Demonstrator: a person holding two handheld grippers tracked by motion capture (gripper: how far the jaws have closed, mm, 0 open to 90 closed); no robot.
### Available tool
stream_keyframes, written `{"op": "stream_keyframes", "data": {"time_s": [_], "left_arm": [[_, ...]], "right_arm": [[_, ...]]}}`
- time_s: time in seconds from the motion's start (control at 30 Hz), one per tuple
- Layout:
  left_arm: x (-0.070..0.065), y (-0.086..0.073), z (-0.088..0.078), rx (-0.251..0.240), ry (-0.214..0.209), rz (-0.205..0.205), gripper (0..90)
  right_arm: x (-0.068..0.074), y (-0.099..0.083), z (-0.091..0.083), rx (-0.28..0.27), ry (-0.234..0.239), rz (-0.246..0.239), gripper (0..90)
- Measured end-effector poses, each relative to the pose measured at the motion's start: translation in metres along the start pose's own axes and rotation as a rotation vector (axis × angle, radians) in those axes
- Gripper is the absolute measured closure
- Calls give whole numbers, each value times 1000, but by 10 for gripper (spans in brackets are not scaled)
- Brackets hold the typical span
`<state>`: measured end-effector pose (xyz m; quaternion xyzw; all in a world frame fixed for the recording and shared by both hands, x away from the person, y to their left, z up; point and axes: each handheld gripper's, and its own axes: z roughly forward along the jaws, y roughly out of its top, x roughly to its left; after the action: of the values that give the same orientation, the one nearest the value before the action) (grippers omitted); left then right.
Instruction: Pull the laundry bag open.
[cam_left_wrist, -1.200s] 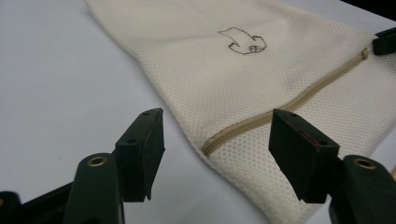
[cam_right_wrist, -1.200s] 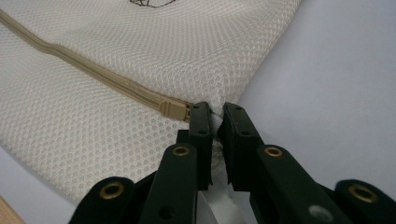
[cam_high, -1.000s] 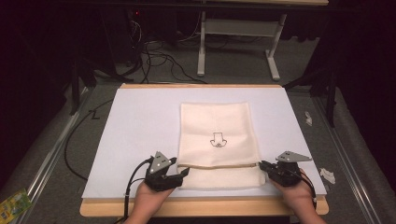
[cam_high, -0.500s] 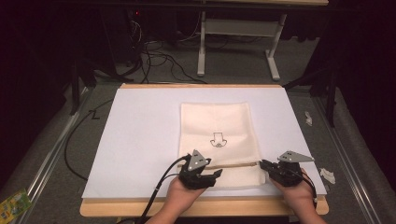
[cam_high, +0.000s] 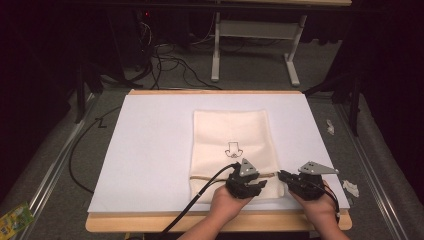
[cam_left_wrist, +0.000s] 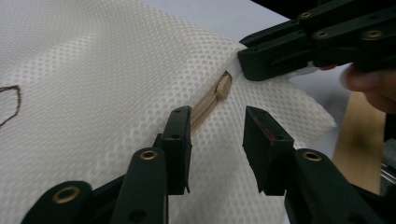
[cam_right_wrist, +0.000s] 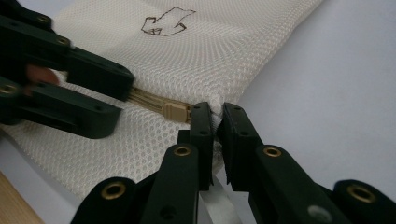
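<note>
Two grippers work a mesh bag (cam_high: 232, 150) lying on the white sheet (cam_high: 150, 150). Right gripper (cam_right_wrist: 214, 116) pinches the bag's edge by the zipper (cam_left_wrist: 212, 99). Left gripper (cam_left_wrist: 217, 123), jaws just closing, part open around the zipper, grips nothing yet. Next: clamp the pull, slide.

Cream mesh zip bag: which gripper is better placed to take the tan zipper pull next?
Left. The left gripper has open jaws straddling the tan zipper pull, while the right gripper is clamped on the cream mesh zip bag's edge.
</note>
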<state>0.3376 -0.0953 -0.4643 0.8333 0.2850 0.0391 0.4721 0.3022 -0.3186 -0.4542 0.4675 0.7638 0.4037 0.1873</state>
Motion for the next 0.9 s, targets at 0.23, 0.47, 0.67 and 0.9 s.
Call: {"op": "stream_keyframes", "data": {"time_s": [0.23, 0.47, 0.67, 0.9], "left_arm": [[-8, 2, 20, -28, -10, -46, 720], [-14, 3, 23, -66, 38, -49, 845], [-15, 3, 20, -63, 38, -34, 870], [-13, 2, 16, -49, 36, -24, 873]], "right_arm": [[2, 1, -2, -12, 10, -10, 849], [1, 2, -3, -22, 15, -8, 849], [2, 2, -2, -19, 17, -13, 849], [4, 2, -1, -11, 14, -11, 851]]}}
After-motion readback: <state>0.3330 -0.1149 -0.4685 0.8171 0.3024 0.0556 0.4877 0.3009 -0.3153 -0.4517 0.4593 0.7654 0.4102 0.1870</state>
